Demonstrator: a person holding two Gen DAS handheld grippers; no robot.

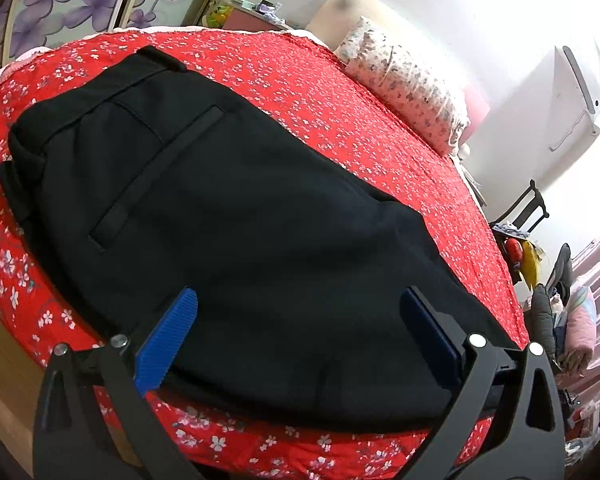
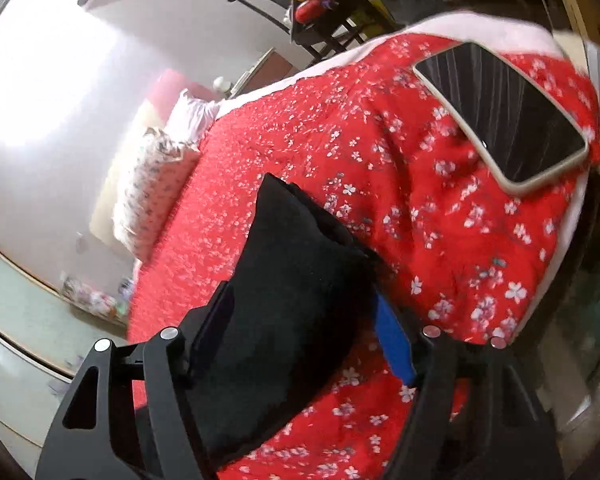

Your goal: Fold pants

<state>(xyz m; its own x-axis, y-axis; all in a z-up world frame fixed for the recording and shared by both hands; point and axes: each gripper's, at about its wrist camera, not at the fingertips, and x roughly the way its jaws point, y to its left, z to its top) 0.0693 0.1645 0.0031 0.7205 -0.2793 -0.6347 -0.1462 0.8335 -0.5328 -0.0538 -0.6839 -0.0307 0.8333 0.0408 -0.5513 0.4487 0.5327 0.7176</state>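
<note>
black pants [image 1: 236, 216] lie spread across a bed covered by a red bedspread [image 1: 340, 92] printed with small white flowers. in the left wrist view the pants fill most of the picture, folded lengthwise into a long dark shape, with the waistband toward the far left edge of the bed and a narrow slit pocket showing on the upper layer. the left claw [image 1: 300, 304] hangs over the near end of the pants with its jaws wide; its blue pads [image 1: 168, 340] stand on either side of the cloth below and do not pinch it.

in the right wrist view the picture is a little blurred. the right claw [image 2: 300, 328] has a thick bunch of the black pants [image 2: 296, 280] between its jaws, and the cloth rises up out of the gap in a tall fold. the jaws stand partly apart and press on the bundle from both sides, one blue pad [image 2: 392, 344] showing at the right of the cloth.

a phone [image 2: 504, 116] with a dark screen and a pale case lies flat on the bedspread, near the far corner of the bed, well apart from the pants. a flowered pillow [image 1: 404, 80] lies at the head of the bed against a white wall. a dark wooden chair [image 2: 300, 12] piled with things stands beyond the bed.
</note>
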